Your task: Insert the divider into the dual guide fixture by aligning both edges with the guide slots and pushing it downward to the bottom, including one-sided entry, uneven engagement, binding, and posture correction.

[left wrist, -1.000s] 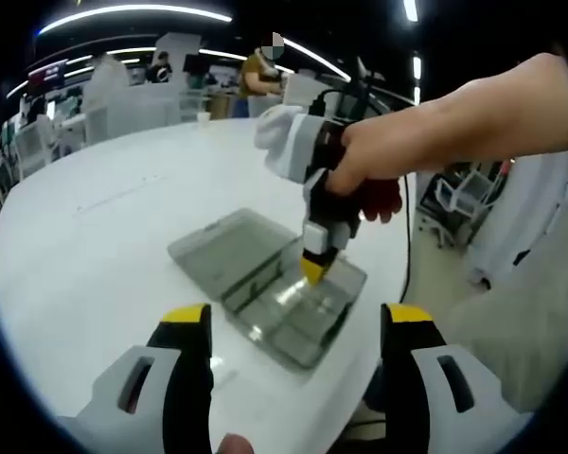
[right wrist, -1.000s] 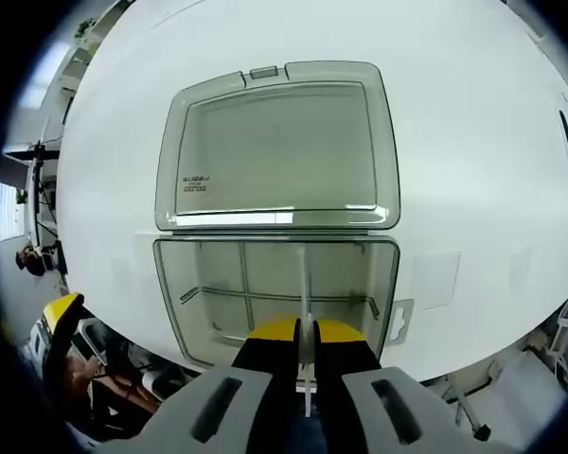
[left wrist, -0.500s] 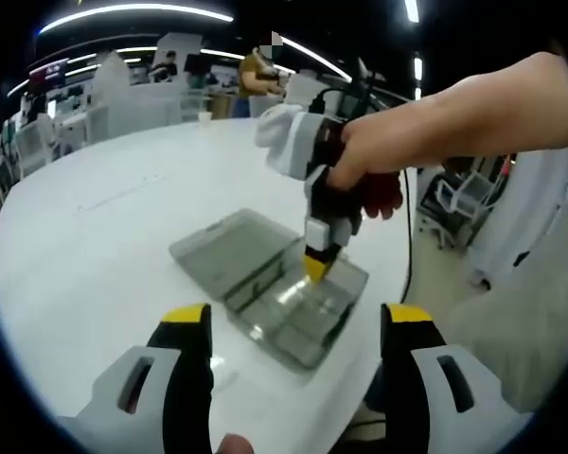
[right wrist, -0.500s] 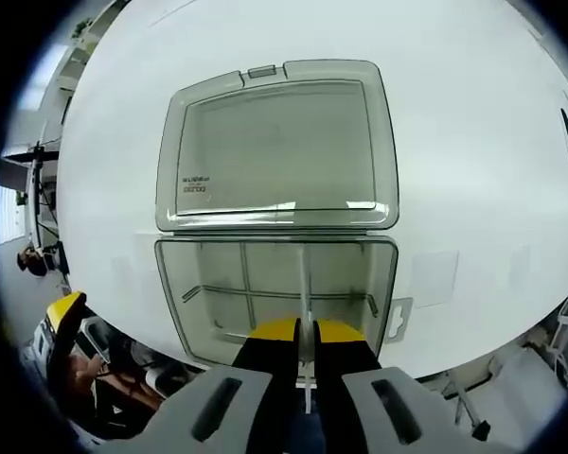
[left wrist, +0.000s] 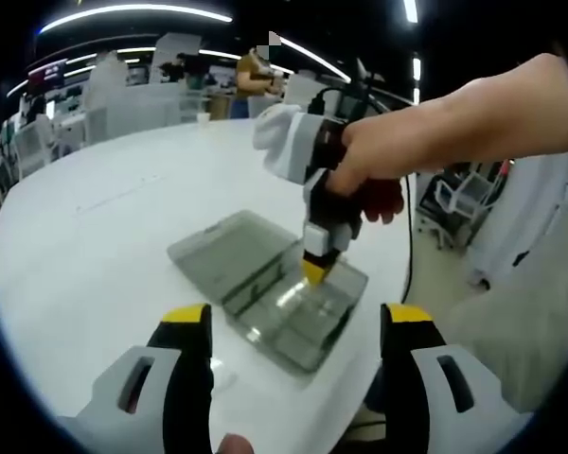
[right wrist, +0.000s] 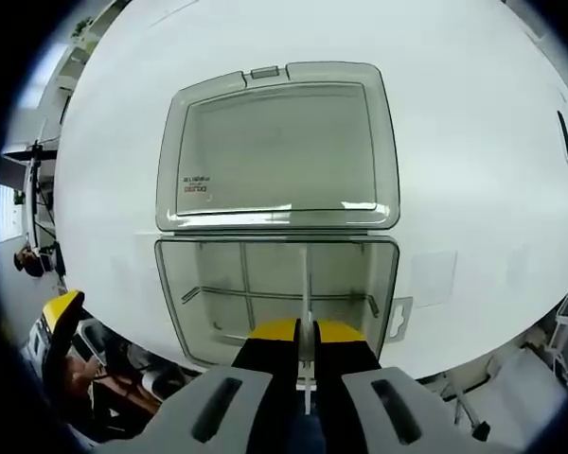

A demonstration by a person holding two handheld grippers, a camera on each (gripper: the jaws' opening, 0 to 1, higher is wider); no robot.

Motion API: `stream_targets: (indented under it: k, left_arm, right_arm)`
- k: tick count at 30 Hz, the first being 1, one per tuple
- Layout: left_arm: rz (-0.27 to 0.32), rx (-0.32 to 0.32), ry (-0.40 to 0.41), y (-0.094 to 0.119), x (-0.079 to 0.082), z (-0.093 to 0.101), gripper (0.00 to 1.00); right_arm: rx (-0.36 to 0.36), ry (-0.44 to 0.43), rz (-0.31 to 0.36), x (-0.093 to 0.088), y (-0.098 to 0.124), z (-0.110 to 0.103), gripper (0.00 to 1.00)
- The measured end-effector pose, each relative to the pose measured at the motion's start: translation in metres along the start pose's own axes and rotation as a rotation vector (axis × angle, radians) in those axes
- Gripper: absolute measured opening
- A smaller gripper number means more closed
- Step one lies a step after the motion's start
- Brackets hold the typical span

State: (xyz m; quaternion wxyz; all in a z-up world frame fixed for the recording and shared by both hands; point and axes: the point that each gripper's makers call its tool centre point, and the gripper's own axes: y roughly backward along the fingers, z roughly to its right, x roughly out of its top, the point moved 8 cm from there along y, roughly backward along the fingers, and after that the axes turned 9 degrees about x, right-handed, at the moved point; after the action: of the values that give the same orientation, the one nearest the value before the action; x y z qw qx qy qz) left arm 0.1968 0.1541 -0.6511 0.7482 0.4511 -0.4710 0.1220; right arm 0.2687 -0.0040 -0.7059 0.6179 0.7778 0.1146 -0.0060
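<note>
A clear grey plastic box [right wrist: 276, 293] lies open on the white table [right wrist: 454, 142], its lid [right wrist: 276, 147] flat beyond the tray. The tray holds thin crossing partitions. My right gripper [right wrist: 304, 333] is shut on a thin clear divider [right wrist: 307, 284] that stands edge-on down into the tray's middle. In the left gripper view a person's hand holds that right gripper [left wrist: 314, 270] upright over the box [left wrist: 265, 288], its yellow tips down in the tray. My left gripper [left wrist: 298, 322] hangs open near the table's front, well short of the box, with nothing between its fingers.
The table edge [left wrist: 360, 378] runs close behind the box on the right. A faint flat clear sheet [right wrist: 434, 279] lies on the table right of the tray. People and shelving stand far off behind the table [left wrist: 170, 76].
None of note: the right gripper and divider wavered very slightly over the tray, and the left gripper stayed put.
</note>
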Motion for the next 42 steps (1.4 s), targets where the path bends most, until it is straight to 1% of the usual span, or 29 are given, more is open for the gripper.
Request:
stream_targets:
  k: [7, 8, 13, 15, 19, 24, 26, 28, 32, 34, 37, 39, 42]
  left_arm:
    - [-0.003, -0.002, -0.007, 0.0, 0.0, 0.001, 0.7]
    - [-0.004, -0.002, -0.008, 0.0, -0.001, 0.001, 0.7]
    - [-0.008, -0.004, -0.012, 0.0, -0.001, 0.004, 0.7]
    - [-0.006, -0.004, -0.016, 0.001, 0.0, 0.004, 0.7]
    - [-0.009, -0.005, -0.02, 0.002, -0.001, 0.005, 0.7]
    - [-0.016, -0.008, -0.032, 0.004, -0.001, 0.006, 0.7]
    - [-0.022, -0.01, -0.039, 0.005, -0.001, 0.007, 0.7]
    - [-0.022, -0.01, -0.045, 0.007, 0.0, 0.007, 0.7]
    - [-0.025, -0.01, -0.055, 0.008, 0.002, 0.007, 0.7]
    - [-0.025, -0.01, -0.061, 0.008, 0.003, 0.008, 0.7]
    - [-0.03, -0.01, -0.067, 0.009, 0.003, 0.008, 0.7]
    - [-0.028, -0.01, -0.067, 0.01, 0.003, 0.009, 0.7]
    - [-0.029, -0.007, -0.065, 0.01, 0.003, 0.008, 0.7]
  right_arm:
    - [-0.008, 0.006, 0.028, -0.003, 0.0, -0.002, 0.0]
    - [-0.019, 0.013, 0.032, -0.004, 0.0, -0.002, 0.0]
    - [-0.021, -0.007, 0.047, -0.004, -0.002, -0.003, 0.0]
    - [-0.026, -0.001, 0.055, -0.006, -0.001, -0.003, 0.0]
    - [-0.016, -0.013, 0.069, -0.007, -0.003, -0.001, 0.0]
    - [-0.019, 0.0, 0.086, -0.009, -0.002, -0.002, 0.0]
    - [-0.018, 0.004, 0.094, -0.013, -0.001, -0.004, 0.0]
    - [-0.025, 0.015, 0.101, -0.012, -0.001, -0.003, 0.0]
    - [-0.022, 0.008, 0.115, -0.017, 0.001, -0.004, 0.0]
    - [-0.031, 0.023, 0.122, -0.016, 0.0, -0.004, 0.0]
    - [-0.036, 0.033, 0.111, -0.013, 0.0, -0.005, 0.0]
    - [-0.024, 0.016, 0.103, -0.012, 0.001, -0.003, 0.0]
    - [-0.029, 0.033, 0.086, -0.009, 0.001, -0.002, 0.0]
